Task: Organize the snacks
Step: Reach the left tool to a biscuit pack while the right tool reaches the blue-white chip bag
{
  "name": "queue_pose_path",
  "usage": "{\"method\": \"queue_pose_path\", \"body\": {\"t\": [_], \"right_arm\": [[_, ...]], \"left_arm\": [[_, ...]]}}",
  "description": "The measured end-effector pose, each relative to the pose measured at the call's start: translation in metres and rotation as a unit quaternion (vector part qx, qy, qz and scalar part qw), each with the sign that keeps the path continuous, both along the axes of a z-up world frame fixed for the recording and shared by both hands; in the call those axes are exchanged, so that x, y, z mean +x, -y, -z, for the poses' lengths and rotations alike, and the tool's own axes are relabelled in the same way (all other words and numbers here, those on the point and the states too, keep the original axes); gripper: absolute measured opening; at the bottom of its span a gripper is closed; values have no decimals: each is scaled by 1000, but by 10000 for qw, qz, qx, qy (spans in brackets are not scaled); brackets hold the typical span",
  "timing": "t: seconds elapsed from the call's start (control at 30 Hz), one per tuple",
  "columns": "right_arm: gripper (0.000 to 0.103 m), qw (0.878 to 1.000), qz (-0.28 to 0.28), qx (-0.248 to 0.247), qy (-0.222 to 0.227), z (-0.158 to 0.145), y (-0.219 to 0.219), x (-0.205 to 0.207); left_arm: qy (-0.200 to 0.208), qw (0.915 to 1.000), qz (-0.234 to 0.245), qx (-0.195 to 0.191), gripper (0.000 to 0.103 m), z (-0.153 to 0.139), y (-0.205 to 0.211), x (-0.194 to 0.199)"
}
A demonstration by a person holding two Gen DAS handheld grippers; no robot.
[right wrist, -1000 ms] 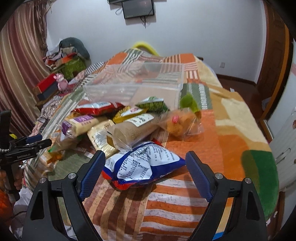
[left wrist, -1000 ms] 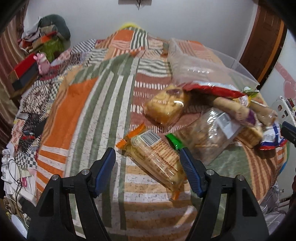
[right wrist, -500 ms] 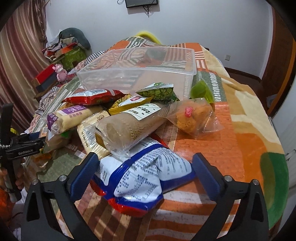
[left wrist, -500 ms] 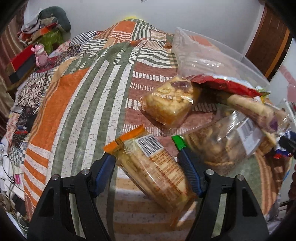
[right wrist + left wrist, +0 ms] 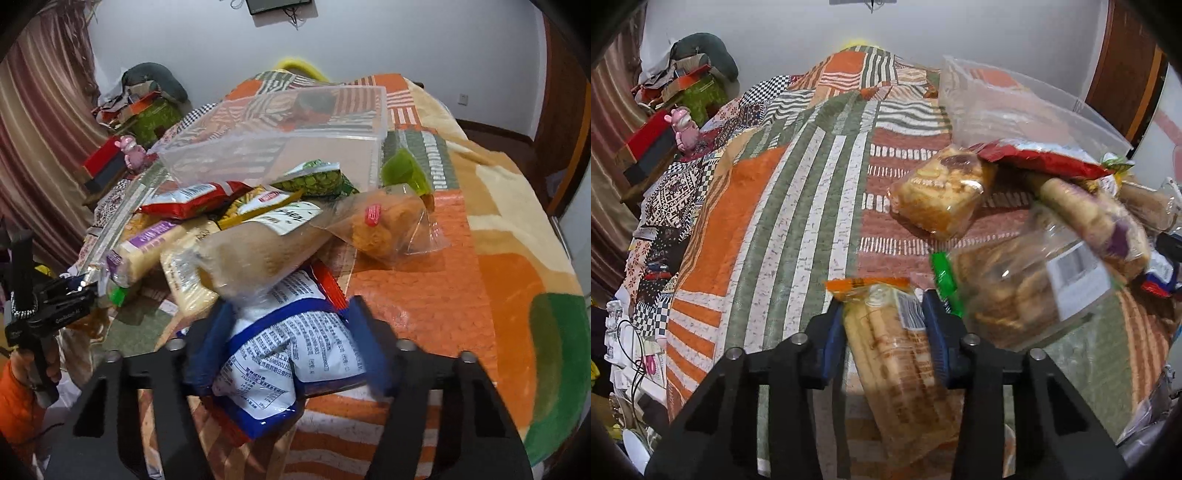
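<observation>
My left gripper [image 5: 884,312] is shut on a long clear cracker packet with an orange end [image 5: 894,347], lying on the striped bedspread. My right gripper [image 5: 290,325] is shut on a white and blue snack bag [image 5: 291,354] at the near end of a pile of snacks. The pile holds a tan roll bag [image 5: 258,247], a purple-labelled roll [image 5: 147,245], a red bag [image 5: 192,199], a green pea bag [image 5: 314,181] and a bag of orange snacks [image 5: 384,229]. A clear plastic bin [image 5: 280,136] stands behind the pile.
In the left wrist view a square cake pack [image 5: 938,192] and a clear cookie bag [image 5: 1015,288] lie to the right of the packet. Clutter, a pink toy [image 5: 681,125] and a red box [image 5: 646,136] sit beyond the bed's left side. A wooden door [image 5: 1123,62] is at the far right.
Both grippers moved forward and closed: the left on the cracker packet, the right on the white and blue bag. Both were open before.
</observation>
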State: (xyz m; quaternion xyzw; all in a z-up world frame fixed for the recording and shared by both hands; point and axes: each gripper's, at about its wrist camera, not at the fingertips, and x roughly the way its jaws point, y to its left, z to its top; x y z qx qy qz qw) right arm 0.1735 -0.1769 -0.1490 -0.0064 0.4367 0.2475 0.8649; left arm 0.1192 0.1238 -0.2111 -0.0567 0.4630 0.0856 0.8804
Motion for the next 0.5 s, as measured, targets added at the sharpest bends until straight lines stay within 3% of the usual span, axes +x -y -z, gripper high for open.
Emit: {"method": "queue_pose_path", "body": {"t": [0.03,0.1,0.23,0.27,0.3,0.33,0.37,0.4,0.47,0.5], "right_arm": [[39,10000,-5,-39,52,-1,-3,-1],[20,9999,-61,-59,95,-5,-4,-3],[21,9999,-47,-45,106,-9,-2,-6],[33,10000,-28,-39,69,-11,-1,-7],[53,10000,-11,-5,43,-12,-1,-8],[63,10000,16,35,51,-14,-2,-9],[76,9999,60,76,107,-15,-1,-11],[79,9998,94,64,171,-16,-1,-13],[81,9999,98,2,131,-14,-4,-13],[82,9999,102,12,53,-12,-5,-10]], "left_arm": [[40,10000,5,-7,34,-4,0,-1],[116,9999,32,-26,29,-10,2,-2],[256,9995,162,42,28,-26,8,-5],[251,9995,201,51,28,-27,10,-5],[229,9994,252,69,29,-28,12,-5],[206,9994,241,128,31,-29,14,-6],[169,9995,231,159,41,-28,14,-7],[155,9995,208,190,53,-28,14,-8],[214,9991,89,349,65,-27,13,-13],[207,9991,78,356,66,-26,12,-15]]}}
